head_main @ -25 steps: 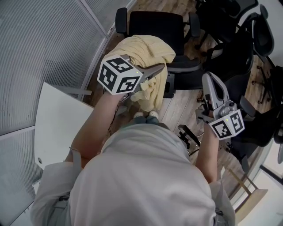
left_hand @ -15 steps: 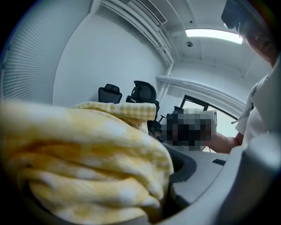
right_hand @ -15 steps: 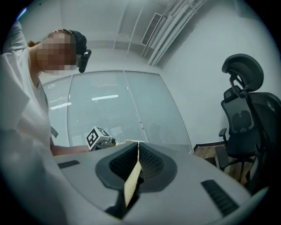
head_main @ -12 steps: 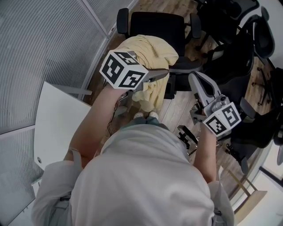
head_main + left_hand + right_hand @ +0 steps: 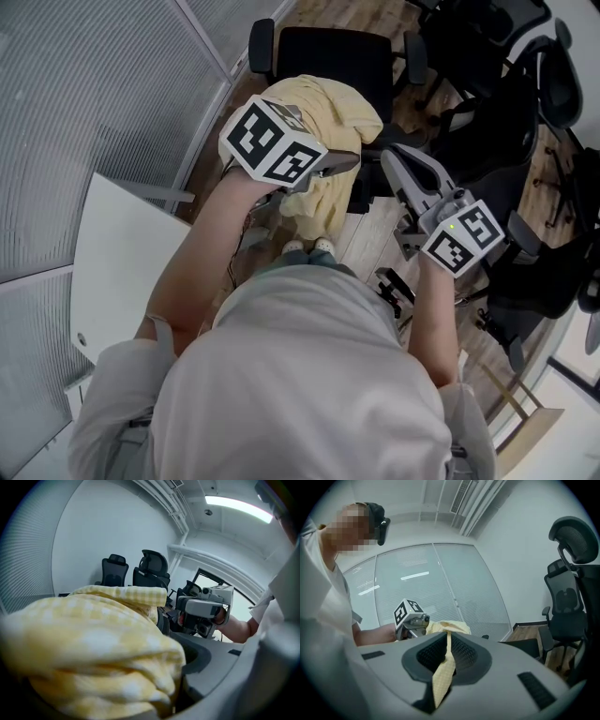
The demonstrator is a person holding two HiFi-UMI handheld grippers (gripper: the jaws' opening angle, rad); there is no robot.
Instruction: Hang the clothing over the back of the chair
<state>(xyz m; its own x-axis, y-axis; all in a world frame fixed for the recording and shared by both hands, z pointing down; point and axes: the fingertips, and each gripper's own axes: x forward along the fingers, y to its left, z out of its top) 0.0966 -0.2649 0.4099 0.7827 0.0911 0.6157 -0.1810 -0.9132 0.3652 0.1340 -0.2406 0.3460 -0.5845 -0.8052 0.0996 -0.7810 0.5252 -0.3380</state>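
Observation:
A pale yellow checked garment (image 5: 323,112) is draped over the back of a black office chair (image 5: 328,52), and a fold of it hangs down on my side. My left gripper (image 5: 339,163) is at the garment's near edge. Its jaws have just been opening, with bunched cloth (image 5: 93,639) lying loose between them and hiding the left jaw. My right gripper (image 5: 392,157) is just right of the chair back, shut on a thin strip of the yellow cloth (image 5: 440,677). The right gripper view also catches the left gripper's marker cube (image 5: 407,612).
Several other black office chairs (image 5: 525,103) crowd the right side; one tall chair with a headrest (image 5: 569,597) stands close. A ribbed glass wall (image 5: 94,112) runs along the left, with a white table (image 5: 122,262) at my left hip. The floor is wooden (image 5: 375,234).
My right gripper has moved left, closer to the chair back, still shut on the cloth. The left gripper has tipped over the garment without shifting much, and its jaws stand wider.

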